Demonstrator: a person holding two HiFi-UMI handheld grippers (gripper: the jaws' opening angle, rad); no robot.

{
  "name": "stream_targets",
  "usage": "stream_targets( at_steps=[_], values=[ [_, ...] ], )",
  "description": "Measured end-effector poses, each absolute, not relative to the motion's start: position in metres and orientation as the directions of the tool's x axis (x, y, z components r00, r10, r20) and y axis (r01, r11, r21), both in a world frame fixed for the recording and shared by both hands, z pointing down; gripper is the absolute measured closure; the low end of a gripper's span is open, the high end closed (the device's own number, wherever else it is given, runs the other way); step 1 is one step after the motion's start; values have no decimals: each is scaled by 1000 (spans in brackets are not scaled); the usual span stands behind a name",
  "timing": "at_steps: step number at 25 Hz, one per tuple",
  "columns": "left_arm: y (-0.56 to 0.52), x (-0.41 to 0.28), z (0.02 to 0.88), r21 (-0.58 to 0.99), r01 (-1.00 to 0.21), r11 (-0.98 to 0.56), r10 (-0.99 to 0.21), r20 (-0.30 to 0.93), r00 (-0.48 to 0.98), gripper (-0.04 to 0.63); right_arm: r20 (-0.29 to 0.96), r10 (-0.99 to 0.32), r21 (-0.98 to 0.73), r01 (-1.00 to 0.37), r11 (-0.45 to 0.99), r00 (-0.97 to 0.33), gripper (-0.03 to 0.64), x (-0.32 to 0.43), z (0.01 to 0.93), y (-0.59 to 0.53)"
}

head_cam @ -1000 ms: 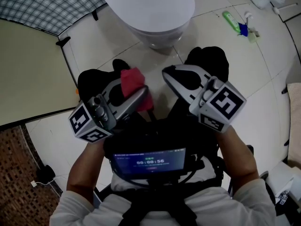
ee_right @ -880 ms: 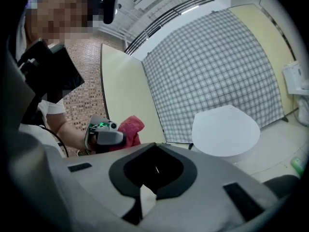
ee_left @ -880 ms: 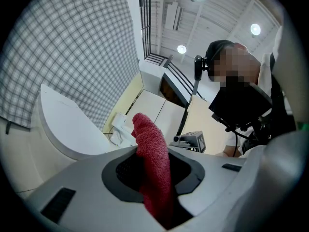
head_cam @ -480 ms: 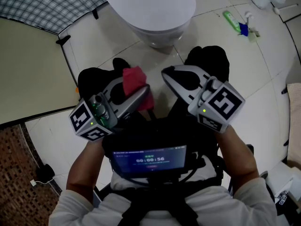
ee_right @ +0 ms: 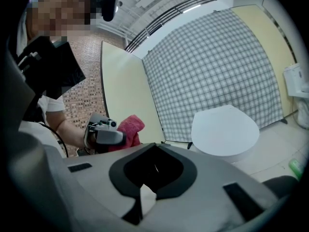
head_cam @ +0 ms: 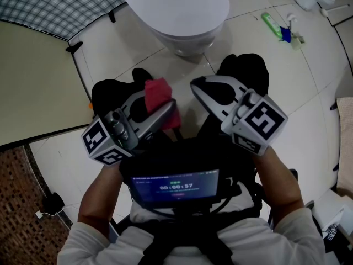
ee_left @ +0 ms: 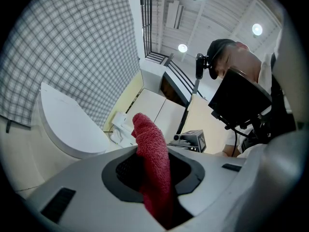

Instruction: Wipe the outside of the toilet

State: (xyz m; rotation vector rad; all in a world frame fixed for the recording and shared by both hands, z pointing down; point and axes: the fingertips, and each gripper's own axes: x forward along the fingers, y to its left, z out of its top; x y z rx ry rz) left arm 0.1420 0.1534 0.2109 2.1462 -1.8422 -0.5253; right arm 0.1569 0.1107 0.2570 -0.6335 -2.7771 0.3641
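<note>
A white toilet (head_cam: 179, 12) with its lid down stands on the tiled floor ahead of me, also seen as the toilet (ee_left: 67, 129) in the left gripper view and the toilet (ee_right: 224, 132) in the right gripper view. My left gripper (head_cam: 157, 106) is shut on a red cloth (head_cam: 157, 93), which sticks up between its jaws as a folded red cloth (ee_left: 154, 163). My right gripper (head_cam: 197, 88) is shut with nothing in it. Both are held close in front of my body, short of the toilet. From the right gripper view the left gripper (ee_right: 104, 137) shows with the cloth.
A green bottle (head_cam: 271, 24) and a small spray bottle (head_cam: 292, 35) lie on the floor right of the toilet. A checked screen (head_cam: 55, 4) and a pale yellow panel (head_cam: 33, 81) stand at the left. My dark shoes (head_cam: 245, 70) rest on the tiles.
</note>
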Motion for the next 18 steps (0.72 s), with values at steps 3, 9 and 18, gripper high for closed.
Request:
stream_targets(
  at_steps=[3,9,18],
  values=[
    [154,142,212,429,-889,-162,-986,-97,133,505,203,440,-294,374,880,-875,617,156,256,108],
    [154,141,212,424,-892,-158,-987,-93,131,505,202,416,-272,358,893,-886,617,156,256,102],
    [161,146,223,467,-867,-173,-985,-67,160,505,196,402,-287,339,896,-895,617,156,254,100]
  ],
)
